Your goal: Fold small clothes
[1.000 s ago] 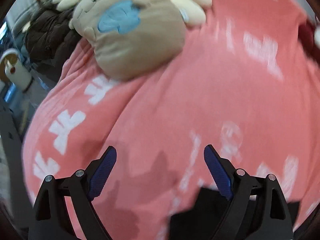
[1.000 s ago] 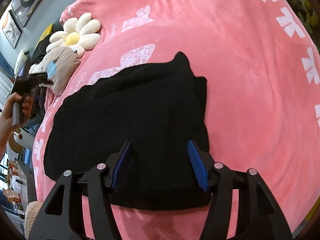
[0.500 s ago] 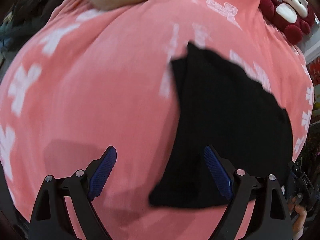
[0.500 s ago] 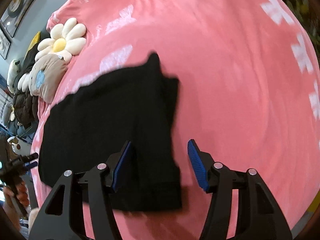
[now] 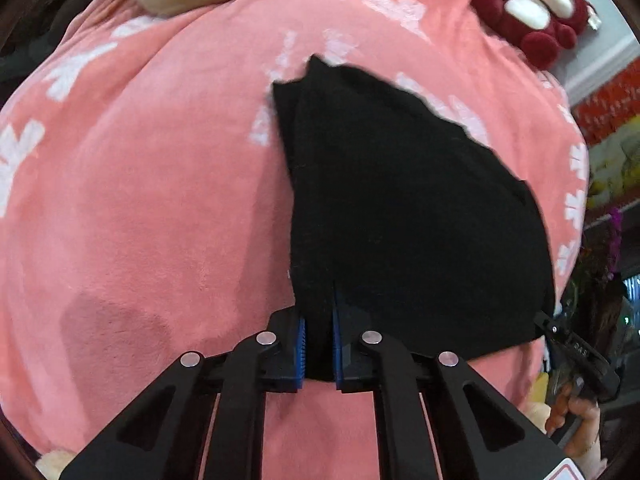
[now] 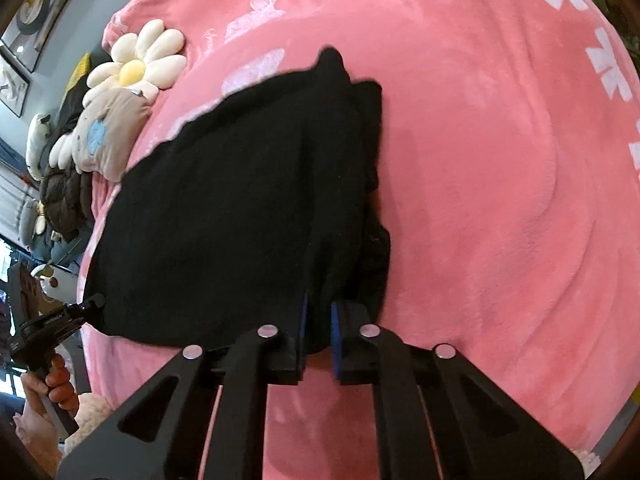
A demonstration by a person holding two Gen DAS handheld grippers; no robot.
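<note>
A black garment lies partly folded on a pink blanket; it also shows in the right wrist view. My left gripper is shut on the garment's near left corner. My right gripper is shut on the garment's near right corner, where the cloth is bunched in layers. Each gripper shows in the other's view: the right one at the garment's far corner, the left one at the left edge.
A red and white plush monkey sits at the blanket's far right. A daisy cushion and a beige plush cushion lie at the far left, with dark clothing beside them. The blanket stretches bare to the right.
Both grippers came down onto the garment's near edge and closed on its two corners. One second ago the left gripper was pointed at the beige cushion; it swung right to the garment.
</note>
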